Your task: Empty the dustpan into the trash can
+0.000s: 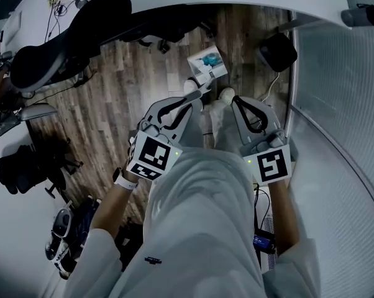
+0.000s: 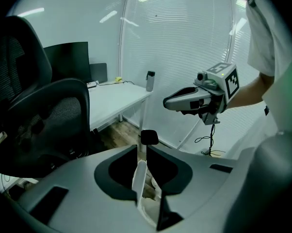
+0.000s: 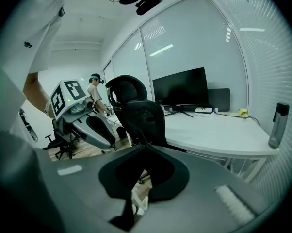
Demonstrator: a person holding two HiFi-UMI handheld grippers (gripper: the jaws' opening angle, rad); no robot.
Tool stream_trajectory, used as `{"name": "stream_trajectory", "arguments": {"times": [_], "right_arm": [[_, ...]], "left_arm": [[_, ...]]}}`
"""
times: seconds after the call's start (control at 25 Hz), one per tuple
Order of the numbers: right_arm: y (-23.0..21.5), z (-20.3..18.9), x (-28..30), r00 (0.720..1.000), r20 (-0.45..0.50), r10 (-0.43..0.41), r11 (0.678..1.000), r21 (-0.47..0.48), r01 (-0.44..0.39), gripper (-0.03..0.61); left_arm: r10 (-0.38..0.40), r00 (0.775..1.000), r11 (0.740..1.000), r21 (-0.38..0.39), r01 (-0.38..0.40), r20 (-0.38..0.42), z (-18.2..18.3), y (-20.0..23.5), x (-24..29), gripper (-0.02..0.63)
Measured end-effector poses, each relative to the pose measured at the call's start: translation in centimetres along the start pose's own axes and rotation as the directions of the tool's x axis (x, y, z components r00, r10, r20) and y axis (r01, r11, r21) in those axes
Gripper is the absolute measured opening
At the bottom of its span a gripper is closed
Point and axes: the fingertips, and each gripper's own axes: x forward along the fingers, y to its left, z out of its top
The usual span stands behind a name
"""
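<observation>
You are holding the left gripper [image 1: 196, 99] low with its jaws only a crack apart and gripping nothing. The right gripper [image 1: 235, 99] is hanging beside it fully closed and empty, and the white dustpan [image 1: 207, 64] is sitting on the wood floor [image 1: 125, 92] just ahead of your shoes, something teal lying in it. With so narrow a gap you are risking butting the jaw tips against the pan's handle instead of straddling it, which would shove or tip the pan and spill its load. A dark bin-like thing [image 1: 277, 51], probably the trash can, is standing by the glass wall, so a skewed hold would likely be scattering debris on the carry across.
</observation>
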Motion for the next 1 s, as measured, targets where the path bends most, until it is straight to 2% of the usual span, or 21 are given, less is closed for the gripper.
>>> {"name": "stream_trajectory", "arguments": {"times": [0.12, 0.28, 0.48, 0.72, 0.88, 1.0], "right_arm": [[0.3, -1.2, 0.2, 1.000, -0.010, 0.013, 1.000, 0.019, -0.013, 0.010], [0.5, -2.5, 0.9, 1.000, -0.014, 0.027, 0.999, 0.031, -0.026, 0.011], [0.5, -4.4, 1.5, 0.999, -0.023, 0.041, 0.998, 0.042, -0.040, 0.011], [0.3, -6.9, 2.1, 0.997, -0.042, 0.068, 0.996, 0.054, -0.066, 0.011], [0.3, -8.5, 2.5, 0.994, -0.064, 0.085, 0.996, 0.034, -0.083, 0.011], [-0.6, -10.0, 2.7, 0.994, -0.084, 0.071, 0.996, 0.057, -0.066, 0.011]], "left_arm": [[-0.005, 1.000, 0.999, 0.034, 0.006, -0.030, -1.0, -0.3, 1.0, 0.073], [-0.014, 0.998, 0.999, 0.040, 0.016, -0.060, -2.3, -0.3, 2.4, 0.098], [-0.031, 0.993, 0.998, 0.057, 0.038, -0.115, -4.4, -0.6, 4.4, 0.184], [-0.064, 0.987, 0.997, 0.041, 0.070, -0.150, -6.0, -0.4, 6.6, 0.207], [-0.035, 0.986, 0.997, 0.060, 0.046, -0.162, -6.9, 0.2, 7.7, 0.213], [-0.018, 0.986, 0.996, 0.081, 0.032, -0.168, -7.2, 0.4, 8.6, 0.213]]}}
